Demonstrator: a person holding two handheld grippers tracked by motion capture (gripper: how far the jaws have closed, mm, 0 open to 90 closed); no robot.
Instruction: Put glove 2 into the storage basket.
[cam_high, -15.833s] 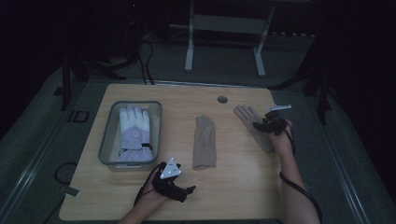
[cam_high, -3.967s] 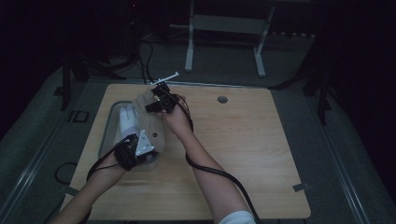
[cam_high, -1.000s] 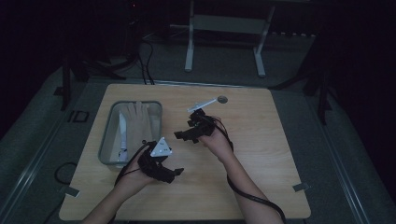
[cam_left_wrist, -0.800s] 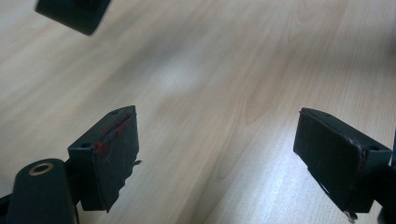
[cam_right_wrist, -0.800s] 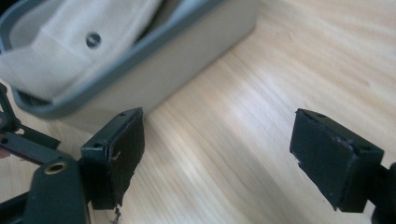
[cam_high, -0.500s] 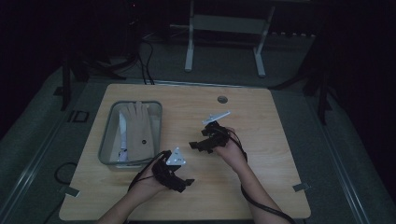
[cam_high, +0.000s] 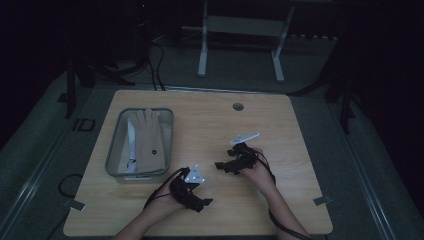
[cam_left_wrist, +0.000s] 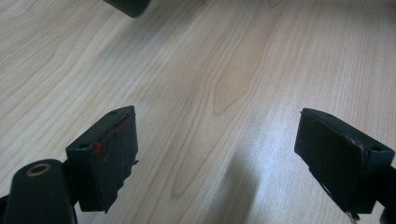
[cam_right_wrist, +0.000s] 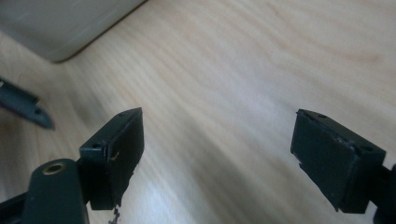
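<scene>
Gloves: a tan glove (cam_high: 148, 140) lies lengthwise in the bin (cam_high: 113, 155), on top of a white glove (cam_high: 131, 145) whose edge shows along its left side.
Left gripper (cam_left_wrist: 219, 158): jaws spread wide, nothing between them, bare wood beneath; in the high view it (cam_high: 192, 192) sits near the front edge of the table, just right of the bin's near corner.
Right gripper (cam_right_wrist: 217, 154): jaws spread wide and empty over bare wood, a corner of the bin at the upper left of its own view; in the high view it (cam_high: 230, 165) points left towards the bin, close to the left gripper but apart from it.
Bin: clear, rectangular, on the left half of the table.
Table (cam_high: 280, 130): light wood, with a small round hole (cam_high: 238, 106) near the far edge.
</scene>
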